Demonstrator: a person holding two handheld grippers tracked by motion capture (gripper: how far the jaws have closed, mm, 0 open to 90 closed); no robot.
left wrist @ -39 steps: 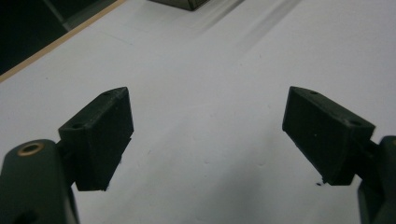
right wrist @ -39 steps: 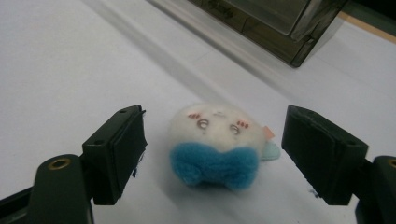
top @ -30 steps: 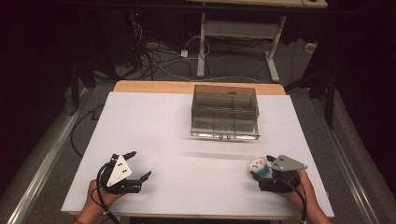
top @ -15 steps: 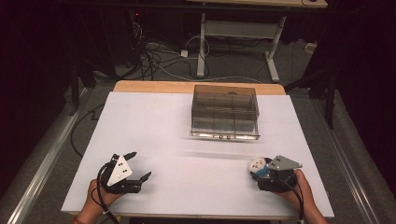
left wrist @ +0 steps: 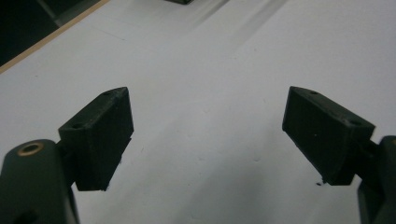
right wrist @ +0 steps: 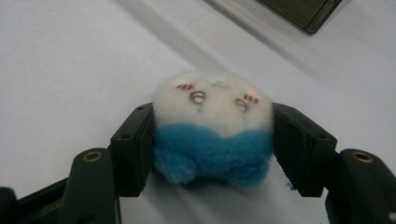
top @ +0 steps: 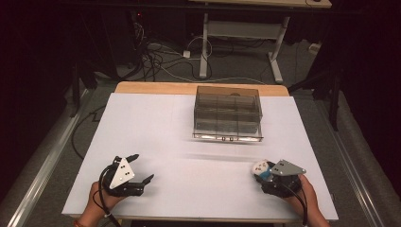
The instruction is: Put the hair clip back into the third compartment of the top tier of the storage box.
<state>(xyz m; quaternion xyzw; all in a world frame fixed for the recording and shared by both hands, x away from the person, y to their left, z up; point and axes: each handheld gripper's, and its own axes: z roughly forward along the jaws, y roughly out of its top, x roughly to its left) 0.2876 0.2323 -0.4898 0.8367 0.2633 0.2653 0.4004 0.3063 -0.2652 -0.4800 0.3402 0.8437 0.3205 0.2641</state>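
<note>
My left gripper (top: 140, 168) rests wide open over bare white table (top: 156, 123), holding nothing. At the table's near right, my right gripper (right wrist: 212, 128) has just been closing and now its pads press the plush toy (right wrist: 214, 126), so I judge I'm grasping; next comes a lift. The clear compartment box (top: 228, 113) sits well beyond, nothing between.

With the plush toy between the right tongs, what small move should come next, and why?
Probably lift it a little. The right tongs have just been closing, and both pads now touch the plush toy, which sits on the table. A short lift would show whether the grip holds before carrying it toward the box.
</note>
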